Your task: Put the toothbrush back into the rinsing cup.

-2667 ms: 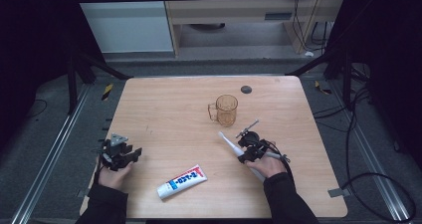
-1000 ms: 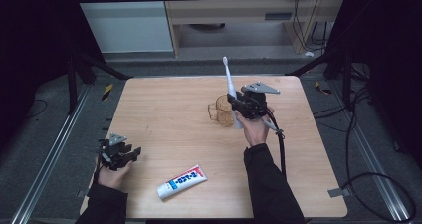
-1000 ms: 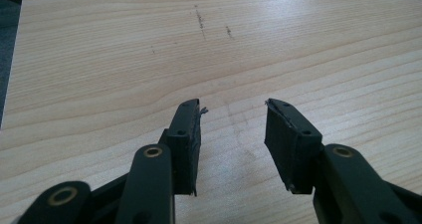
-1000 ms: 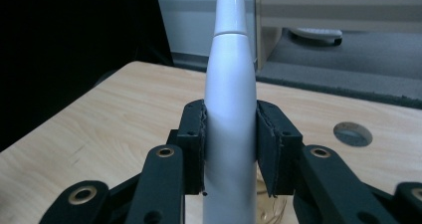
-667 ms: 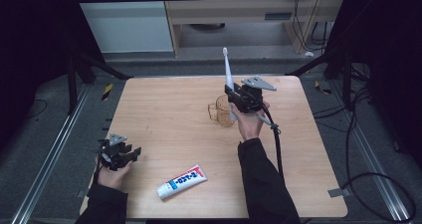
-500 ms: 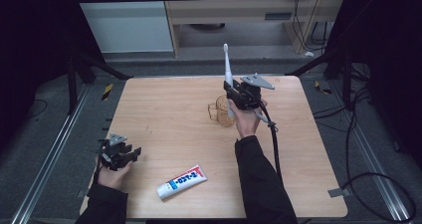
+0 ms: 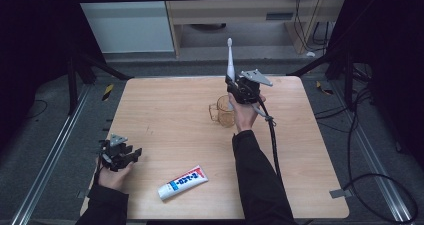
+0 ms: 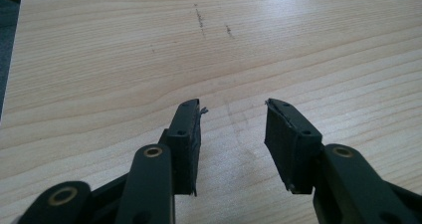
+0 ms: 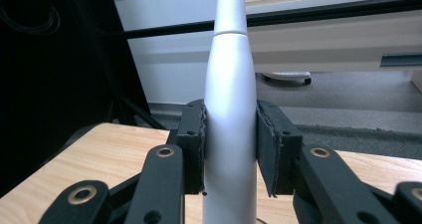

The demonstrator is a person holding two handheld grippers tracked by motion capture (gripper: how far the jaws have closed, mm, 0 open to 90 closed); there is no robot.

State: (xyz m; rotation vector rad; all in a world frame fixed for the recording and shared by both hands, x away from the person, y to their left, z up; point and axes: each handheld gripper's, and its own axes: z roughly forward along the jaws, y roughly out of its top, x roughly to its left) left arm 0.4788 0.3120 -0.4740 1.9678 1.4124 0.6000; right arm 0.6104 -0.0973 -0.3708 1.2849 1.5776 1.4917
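My right gripper [image 7: 239, 90] is clamped on a white toothbrush [image 7: 230, 60], both jaws pressed flat against the thick part of its handle [image 9: 230, 134]. The toothbrush stands nearly upright between my jaws, its narrow neck and head rising well above them and its lower end passing down below them. Just beneath and slightly to the near side of those jaws sits a clear amber cup [image 7: 223, 112] with a handle; I cannot tell whether the tip of the toothbrush touches the cup. My right hand [image 7: 241, 116] holds that gripper raised above the far half of the wooden table [image 7: 165, 110], with its cable trailing back along my sleeve.

My left gripper [image 7: 121, 155] rests low at the near left corner of the table, far from the right one. Its jaws stand apart with nothing between them [image 8: 234, 134], only bare wood grain ahead of and under them. A tube of toothpaste [image 7: 182, 182] lies flat on the table to the right of those jaws, apart from them, near the front edge.
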